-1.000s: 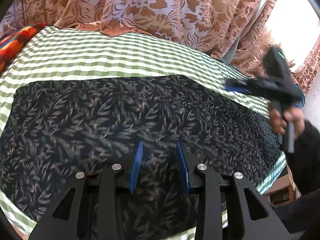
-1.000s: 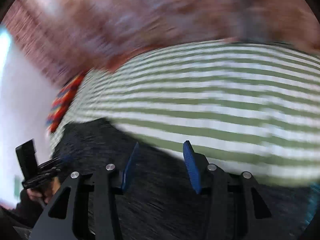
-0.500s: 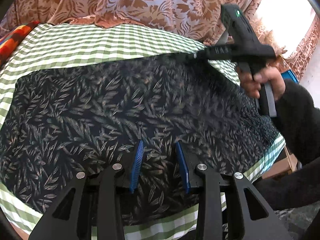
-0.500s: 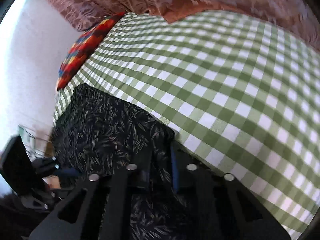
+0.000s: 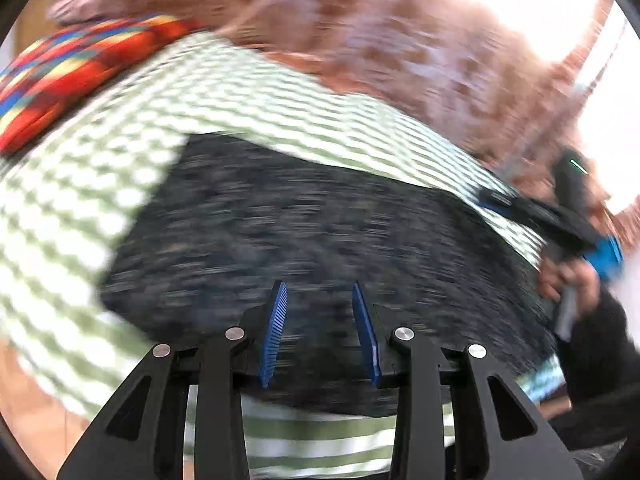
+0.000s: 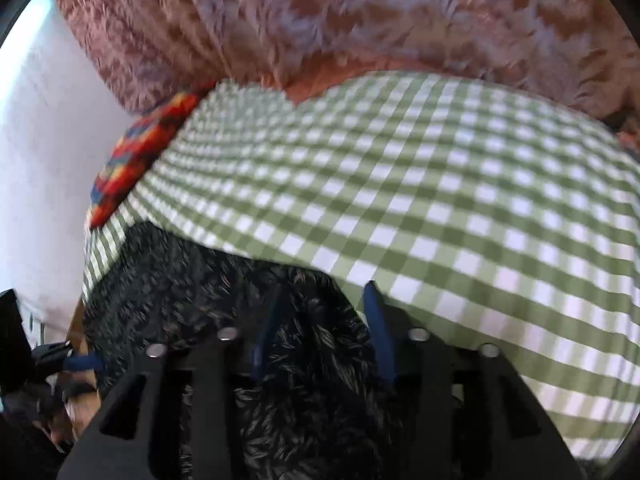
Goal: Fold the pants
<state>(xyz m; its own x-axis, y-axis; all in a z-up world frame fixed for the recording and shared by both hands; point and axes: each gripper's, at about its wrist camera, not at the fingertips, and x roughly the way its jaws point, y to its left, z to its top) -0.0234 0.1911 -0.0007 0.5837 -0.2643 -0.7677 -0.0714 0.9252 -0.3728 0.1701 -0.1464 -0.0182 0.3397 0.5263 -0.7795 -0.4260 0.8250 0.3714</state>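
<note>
Far left, a multicoloured pillow point(image 5: 76, 60) at the edge of the green-checked cover point(image 5: 248, 92); brown floral curtain point(image 6: 320, 20) behind. Dark leaf-print pants point(image 5: 320, 232) lie flat, long axis left-right across the bed. My left gripper point(image 5: 320, 320) hovers, narrow gap, empty. My right gripper point(image 6: 320, 320) opening, pants corner between fingers.

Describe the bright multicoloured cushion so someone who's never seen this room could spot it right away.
Start at the big surface covered with the green-and-white checked cloth, where the dark leaf-print pants lie. Follow the cloth to its far left corner, below the brown floral curtain. The red, orange, blue and yellow patterned cushion there is the only vivid item.
</note>
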